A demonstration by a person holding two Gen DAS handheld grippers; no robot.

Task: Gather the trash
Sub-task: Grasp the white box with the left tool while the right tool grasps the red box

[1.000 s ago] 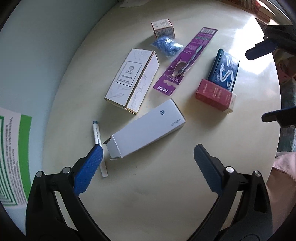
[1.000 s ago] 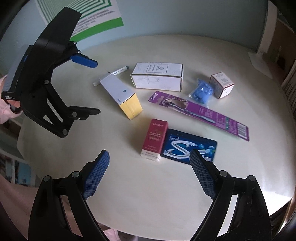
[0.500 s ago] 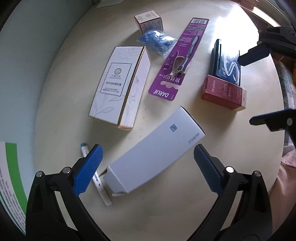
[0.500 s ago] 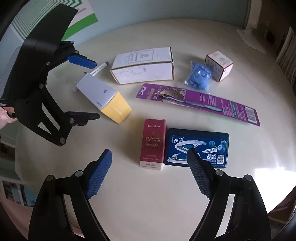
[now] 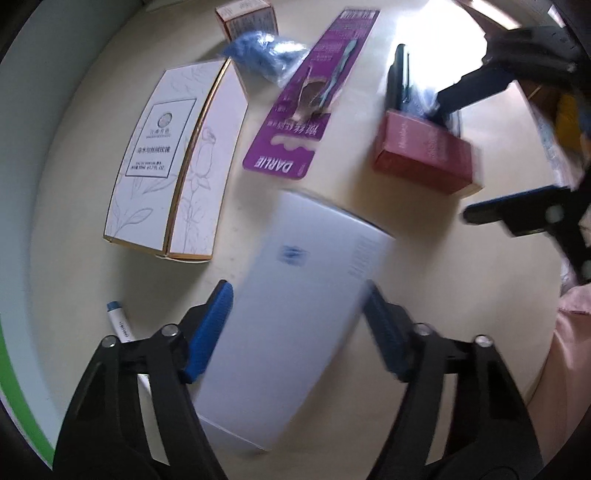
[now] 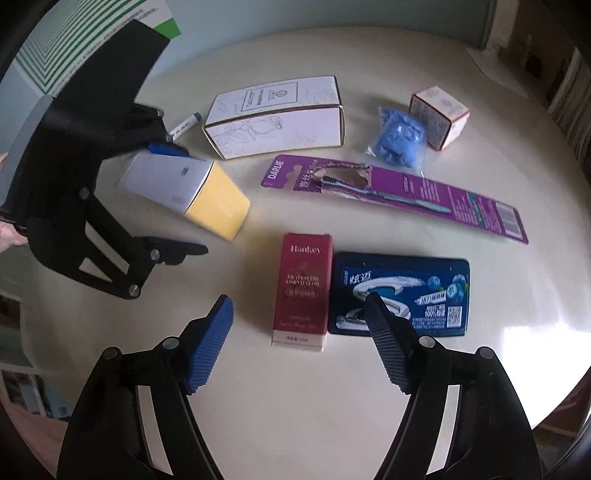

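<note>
While the long pale-grey carton [image 5: 295, 317] with a yellow end lies flat on the cream round tabletop [image 6: 295, 398], left tongs [image 5: 297, 314] straddle it, jaws wide, ribbed blue pads beside its sides, contact unclear. Right tongs [image 6: 299, 325] wide over the glossy red box [image 6: 301, 288], beside a dark-blue flat pack [image 6: 400, 291].

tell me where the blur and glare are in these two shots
Left wrist view: the grey-white box between the left gripper fingers is motion-smeared, as is the right gripper; window glare blows out the table at top. Right wrist view: mostly sharp, the left gripper body blurred, a bright reflection at the table's right edge.
</note>
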